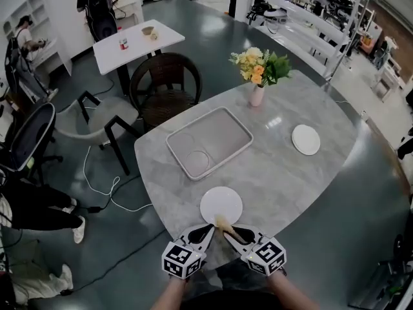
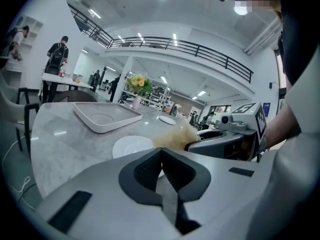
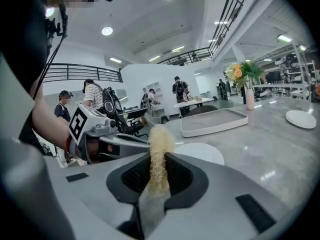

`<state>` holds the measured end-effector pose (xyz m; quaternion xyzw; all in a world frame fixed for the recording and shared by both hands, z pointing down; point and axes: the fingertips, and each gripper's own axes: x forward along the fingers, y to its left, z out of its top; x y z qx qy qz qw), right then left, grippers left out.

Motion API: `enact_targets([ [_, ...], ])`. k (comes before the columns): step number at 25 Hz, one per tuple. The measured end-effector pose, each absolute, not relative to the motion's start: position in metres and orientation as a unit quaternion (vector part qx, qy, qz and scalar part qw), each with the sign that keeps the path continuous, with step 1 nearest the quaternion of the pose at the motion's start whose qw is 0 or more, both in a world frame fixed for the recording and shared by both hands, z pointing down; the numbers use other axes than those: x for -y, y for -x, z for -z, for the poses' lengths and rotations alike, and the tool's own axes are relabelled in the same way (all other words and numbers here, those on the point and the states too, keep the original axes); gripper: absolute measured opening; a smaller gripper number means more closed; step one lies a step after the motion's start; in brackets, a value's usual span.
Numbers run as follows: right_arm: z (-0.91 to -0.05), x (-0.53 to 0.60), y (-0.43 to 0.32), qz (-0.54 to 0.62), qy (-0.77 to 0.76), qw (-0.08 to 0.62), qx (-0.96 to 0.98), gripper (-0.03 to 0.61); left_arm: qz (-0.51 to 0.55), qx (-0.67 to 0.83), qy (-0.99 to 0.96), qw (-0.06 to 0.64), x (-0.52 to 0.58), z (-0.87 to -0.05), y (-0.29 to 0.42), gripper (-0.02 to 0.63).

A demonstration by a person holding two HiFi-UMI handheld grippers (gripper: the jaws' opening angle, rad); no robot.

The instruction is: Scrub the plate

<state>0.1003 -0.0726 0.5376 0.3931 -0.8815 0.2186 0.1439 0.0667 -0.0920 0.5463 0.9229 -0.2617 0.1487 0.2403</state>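
The right gripper [image 3: 159, 173] clamps a soft tan fibre scrubber [image 3: 160, 144] beside the round white plate [image 1: 221, 204], probably slippery, so pin its rim; the left gripper [image 2: 162, 168] is closed and empty.

We find no readable text, brand or number. Only black-and-white square markers [image 1: 182, 261] on the two cubes [image 1: 266, 256], bottom centre of head view. Red can [image 1: 123, 44], upper left: print too small.

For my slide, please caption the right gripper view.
The right gripper holds a fibrous scrubber, the white plate lying just ahead.
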Motion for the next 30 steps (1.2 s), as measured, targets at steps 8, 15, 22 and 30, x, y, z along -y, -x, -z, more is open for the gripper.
enact_targets([
  [8, -0.546, 0.104, -0.102, -0.169, -0.324, 0.211, 0.906, 0.076, -0.223, 0.294, -0.901, 0.227, 0.108, -0.571, -0.067, 0.012],
  [15, -0.564, 0.119, -0.111, -0.037, -0.252, 0.347, 0.903, 0.075, -0.287, 0.33, -0.874, 0.215, 0.117, -0.588, -0.06, 0.012],
  [22, -0.584, 0.119, -0.117, 0.145, -0.141, 0.455, 0.867, 0.076, -0.333, 0.35, -0.848, 0.216, 0.116, -0.599, -0.052, 0.012],
  [30, -0.6, 0.105, -0.123, 0.22, -0.075, 0.505, 0.831, 0.075, -0.359, 0.312, -0.856, 0.202, 0.118, -0.609, -0.061, 0.012],
])
